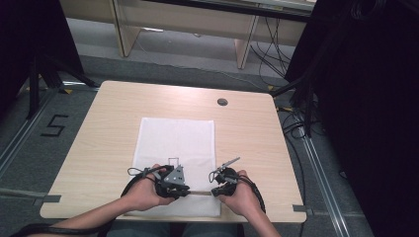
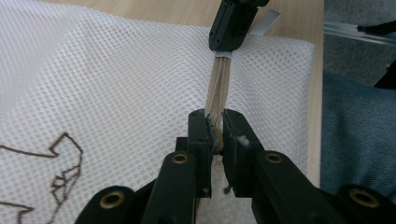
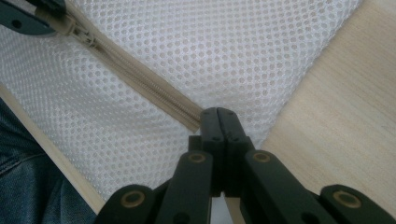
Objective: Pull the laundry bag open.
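A white mesh bag (image 1: 178,140) lies flat on the wooden table (image 1: 108,128), with a beige zipper (image 1: 200,192) running along its near edge. My left gripper (image 1: 187,191) is shut on the zipper slider (image 2: 215,125), its jaws pinching it from both sides. My right gripper (image 1: 213,192) is shut on the zipper's end (image 3: 194,122) at the bag's right corner. The closed zipper (image 3: 140,81) runs taut between the two grippers. In the left gripper view the right gripper (image 2: 224,46) stands at the far end of the zipper (image 2: 218,79). The left gripper's jaw (image 3: 23,18) appears top left in the right gripper view.
A brown printed outline (image 2: 60,172) marks the mesh. A round cable port (image 1: 222,101) sits near the table's far edge. Beyond it stand wooden furniture (image 1: 188,22), black curtains and floor cables (image 1: 296,123). The person's jeans (image 2: 359,135) are just off the near edge.
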Demonstrator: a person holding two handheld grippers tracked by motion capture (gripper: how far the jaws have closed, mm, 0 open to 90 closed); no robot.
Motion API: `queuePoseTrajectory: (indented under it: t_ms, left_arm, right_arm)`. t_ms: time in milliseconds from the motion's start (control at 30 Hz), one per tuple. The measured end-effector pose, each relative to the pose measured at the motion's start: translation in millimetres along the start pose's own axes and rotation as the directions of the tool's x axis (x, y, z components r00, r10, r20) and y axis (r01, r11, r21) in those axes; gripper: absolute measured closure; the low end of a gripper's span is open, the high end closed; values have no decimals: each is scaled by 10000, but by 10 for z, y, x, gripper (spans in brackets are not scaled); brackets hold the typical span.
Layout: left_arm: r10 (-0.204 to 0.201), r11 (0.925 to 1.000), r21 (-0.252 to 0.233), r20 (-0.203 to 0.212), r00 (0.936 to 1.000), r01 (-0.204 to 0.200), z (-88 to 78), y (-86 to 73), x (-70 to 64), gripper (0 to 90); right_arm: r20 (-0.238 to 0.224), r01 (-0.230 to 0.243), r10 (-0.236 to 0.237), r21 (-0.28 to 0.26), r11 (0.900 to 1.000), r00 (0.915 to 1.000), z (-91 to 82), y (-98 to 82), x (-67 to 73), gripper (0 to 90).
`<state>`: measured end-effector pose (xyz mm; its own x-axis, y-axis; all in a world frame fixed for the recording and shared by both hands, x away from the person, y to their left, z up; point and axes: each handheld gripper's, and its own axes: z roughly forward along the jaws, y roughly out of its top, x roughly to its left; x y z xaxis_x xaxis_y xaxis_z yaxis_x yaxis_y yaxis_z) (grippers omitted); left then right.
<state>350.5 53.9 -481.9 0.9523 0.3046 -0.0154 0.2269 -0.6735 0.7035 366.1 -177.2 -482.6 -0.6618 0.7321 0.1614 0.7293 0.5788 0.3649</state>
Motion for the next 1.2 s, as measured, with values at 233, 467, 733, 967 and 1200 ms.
queuePoseTrajectory:
  t_ms: [233, 467, 733, 967, 1200]
  left_arm:
    - [34, 10000, -29, -6, 10000, -34, -25, -13, 6, 818]
    - [-40, 9999, -99, 7, 10000, 40, -43, -29, 8, 819]
    - [-107, 9999, -98, 36, 9999, 108, -78, -33, 17, 819]
    - [-59, 9999, -94, -11, 10000, 59, -101, -45, 15, 819]
    - [-85, 10000, -46, -57, 9999, 85, -117, -60, 20, 819]
  right_arm:
    - [64, -148, 148, 87, 9999, 9999, -4, 2, 12, 900]
    - [-20, 186, -187, -75, 9998, 9998, 12, 9, -12, 900]
    - [-10, 236, -236, -96, 9997, 9997, 8, 8, -8, 900]
    - [15, 245, -244, -85, 9997, 9997, 8, 8, -5, 900]
    - [44, 275, -274, -100, 9996, 9996, 10, 9, -1, 900]
